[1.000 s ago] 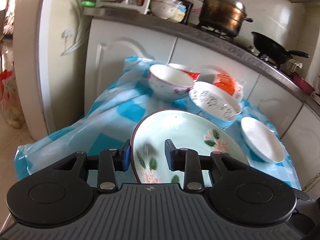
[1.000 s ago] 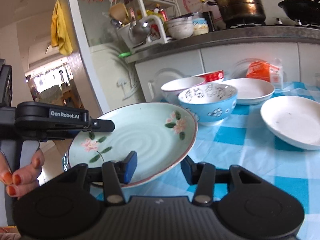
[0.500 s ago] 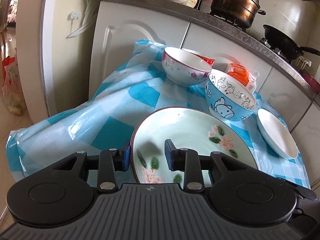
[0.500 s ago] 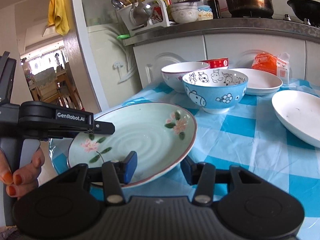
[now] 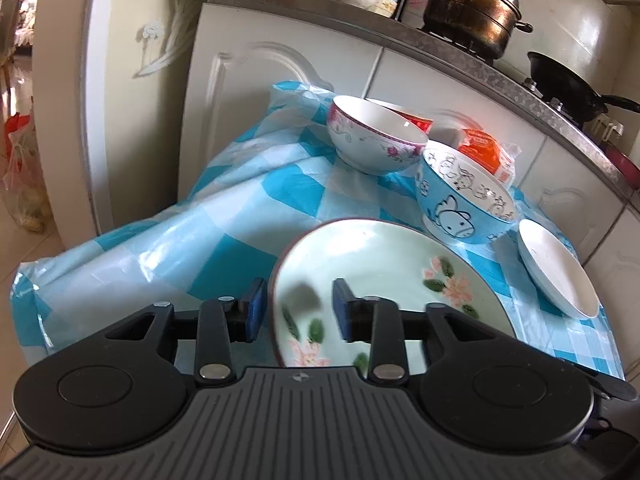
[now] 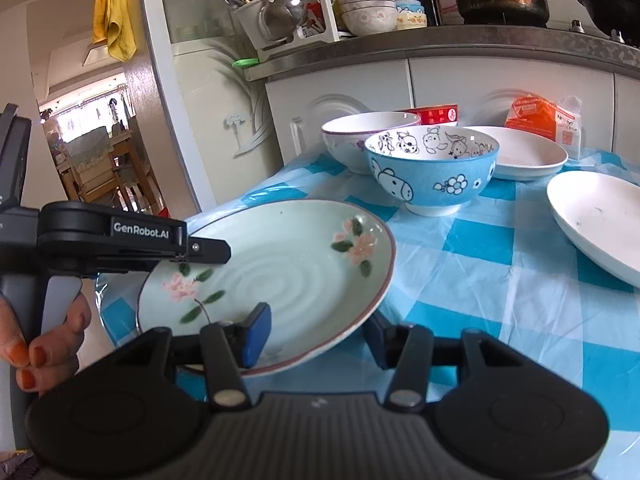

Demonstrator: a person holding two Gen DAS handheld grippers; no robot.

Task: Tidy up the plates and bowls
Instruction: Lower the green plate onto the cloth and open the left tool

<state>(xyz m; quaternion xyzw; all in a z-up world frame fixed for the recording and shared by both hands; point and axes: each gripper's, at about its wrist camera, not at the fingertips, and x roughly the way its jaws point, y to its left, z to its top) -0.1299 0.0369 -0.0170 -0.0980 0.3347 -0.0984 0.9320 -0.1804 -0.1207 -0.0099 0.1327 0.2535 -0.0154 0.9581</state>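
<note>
- Left wrist view: the left gripper (image 5: 297, 306) has just been opening its fingers. They now stand fairly wide, one either side of the near rim of the green flowered plate (image 5: 384, 272), and neither pad presses on it.
- I judge the plate released onto the bench (image 5: 200, 240) at its near edge, so that placement looks done on this side.
- Beyond the plate, the blue cartoon bowl (image 5: 460, 208) sits just beside its far rim. The white rose bowl (image 5: 372, 140) is behind that, and a white plate (image 5: 556, 276) lies to the right.
- Right wrist view: the right gripper (image 6: 316, 336) has one pad above the plate's near rim and the other finger below it. I cannot tell whether they clamp it or merely straddle it.
- A hand (image 6: 44, 340) holds the left gripper's handle, off the bench's left edge.
- A shallow white dish (image 6: 520, 152) stands towards the bench's far edge. The bowls crowd any push forward, and the plate seems to overhang the near left corner.
</note>
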